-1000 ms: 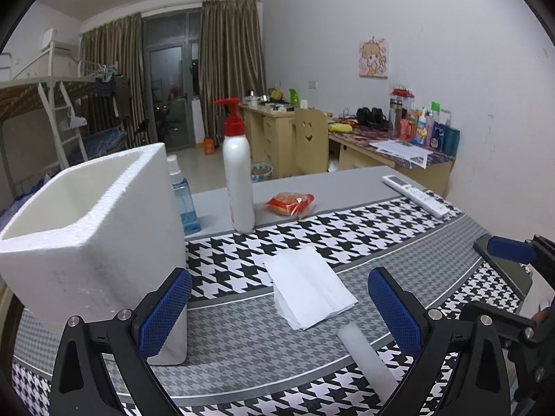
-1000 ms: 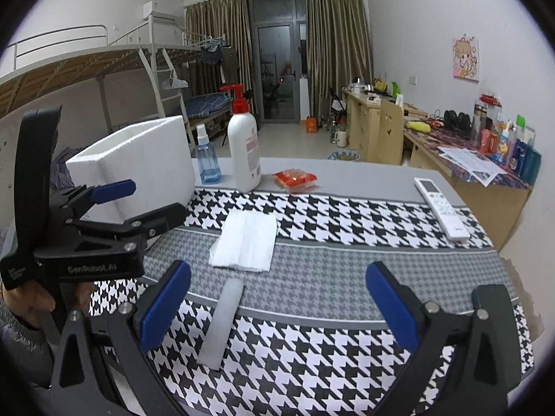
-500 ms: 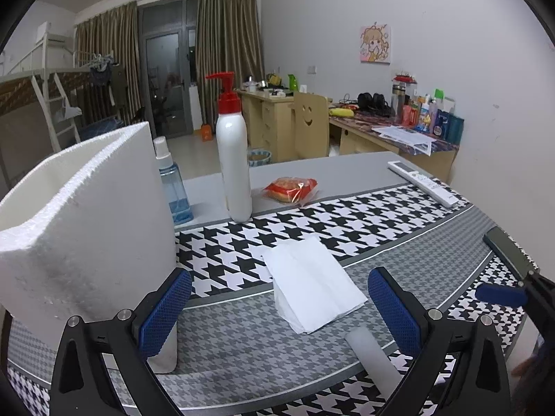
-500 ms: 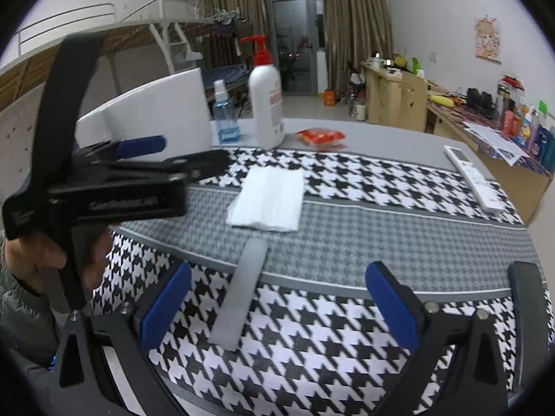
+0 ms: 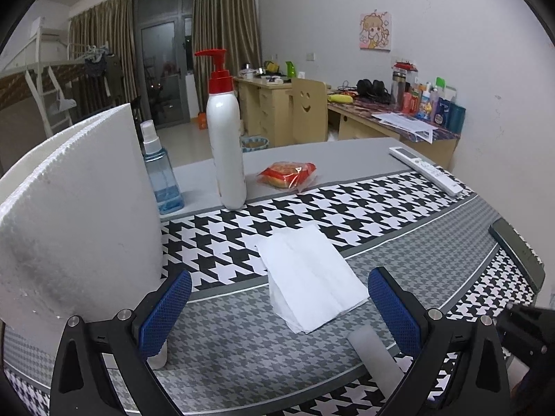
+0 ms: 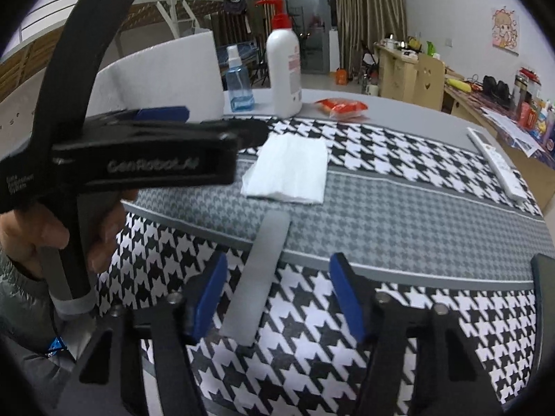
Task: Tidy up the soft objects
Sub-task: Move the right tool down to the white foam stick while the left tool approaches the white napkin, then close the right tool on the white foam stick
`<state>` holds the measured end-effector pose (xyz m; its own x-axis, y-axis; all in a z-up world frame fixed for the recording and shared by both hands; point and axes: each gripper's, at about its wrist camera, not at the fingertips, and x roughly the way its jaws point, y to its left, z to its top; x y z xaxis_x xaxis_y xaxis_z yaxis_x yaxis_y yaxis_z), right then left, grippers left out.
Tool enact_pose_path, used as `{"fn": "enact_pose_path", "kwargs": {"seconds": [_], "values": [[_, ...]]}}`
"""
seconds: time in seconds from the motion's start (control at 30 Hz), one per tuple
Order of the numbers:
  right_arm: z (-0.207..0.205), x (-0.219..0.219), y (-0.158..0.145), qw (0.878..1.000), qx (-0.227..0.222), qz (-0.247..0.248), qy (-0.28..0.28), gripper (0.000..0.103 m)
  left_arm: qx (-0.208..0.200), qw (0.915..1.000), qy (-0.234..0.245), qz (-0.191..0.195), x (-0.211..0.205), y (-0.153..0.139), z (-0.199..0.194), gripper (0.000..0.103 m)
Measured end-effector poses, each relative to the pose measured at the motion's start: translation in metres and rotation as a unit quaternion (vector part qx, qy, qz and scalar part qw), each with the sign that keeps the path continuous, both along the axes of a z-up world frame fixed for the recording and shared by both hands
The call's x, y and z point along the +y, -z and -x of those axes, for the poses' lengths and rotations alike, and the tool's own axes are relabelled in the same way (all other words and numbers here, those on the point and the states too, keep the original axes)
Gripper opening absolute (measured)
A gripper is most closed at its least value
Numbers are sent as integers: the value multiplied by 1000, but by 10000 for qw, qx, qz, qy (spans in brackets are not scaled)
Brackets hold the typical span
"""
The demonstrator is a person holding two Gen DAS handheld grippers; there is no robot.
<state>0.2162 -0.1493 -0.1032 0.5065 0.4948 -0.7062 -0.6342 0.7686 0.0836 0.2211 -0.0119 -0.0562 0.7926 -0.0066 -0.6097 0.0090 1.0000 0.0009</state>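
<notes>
The right gripper [image 6: 277, 300] is closing around a grey strip [image 6: 258, 279], pads not yet touching; the left gripper [image 5: 279, 310] gapes empty, a folded tissue [image 5: 310, 277] just ahead

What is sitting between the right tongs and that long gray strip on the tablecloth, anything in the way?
Nothing visible blocks it. The gray strip lies flat on the tablecloth, its near end already between the closing right tongs, not yet pinched. The tissue stack lies beyond the far end, apart from it.
</notes>
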Motion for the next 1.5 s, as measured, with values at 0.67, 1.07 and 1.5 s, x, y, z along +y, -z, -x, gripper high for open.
{"fn": "enact_pose_path", "kwargs": {"seconds": [0.67, 1.07, 1.5], "values": [[8, 20, 14, 9987, 53, 504, 6, 44, 36, 10000, -64, -53, -3, 8, -6, 102], [17, 15, 8, 9995, 27, 263, -165, 13, 40, 9999, -127, -89, -1, 9, -6, 102], [7, -13, -4, 9999, -26, -103, 84, 13, 192, 9996, -145, -110, -9, 11, -11, 102]]}}
